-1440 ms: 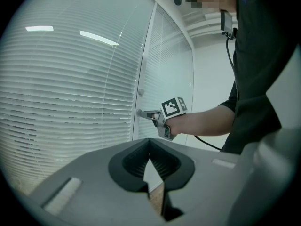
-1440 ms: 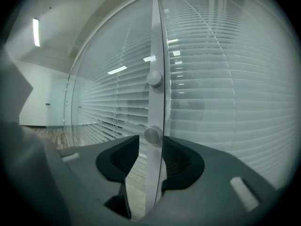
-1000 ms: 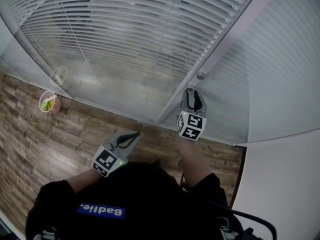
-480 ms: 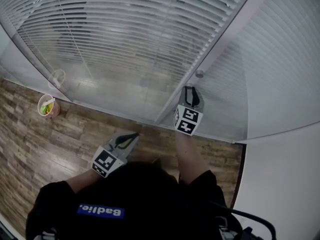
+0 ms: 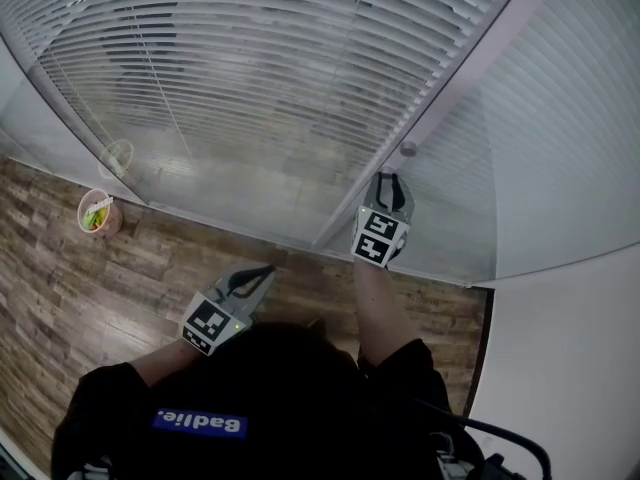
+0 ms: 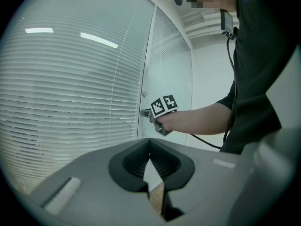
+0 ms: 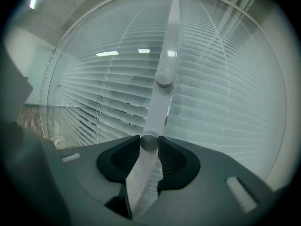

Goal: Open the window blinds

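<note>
we see a small cup (image 5: 97, 211) with green and yellow bits inside standing on the wood floor (image 5: 60, 298) at the left, its faint reflection (image 5: 118, 155) just above it, and a plain white wall (image 5: 560, 368) at the right.

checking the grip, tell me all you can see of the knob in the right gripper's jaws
The knob is a small round stud, dull grey metal by its look, seen end on. It sits on the pale strip between two panes of blinds, below an upper knob. On the right gripper the jaws have just been closing; their tips press on the knob from both sides.
</note>
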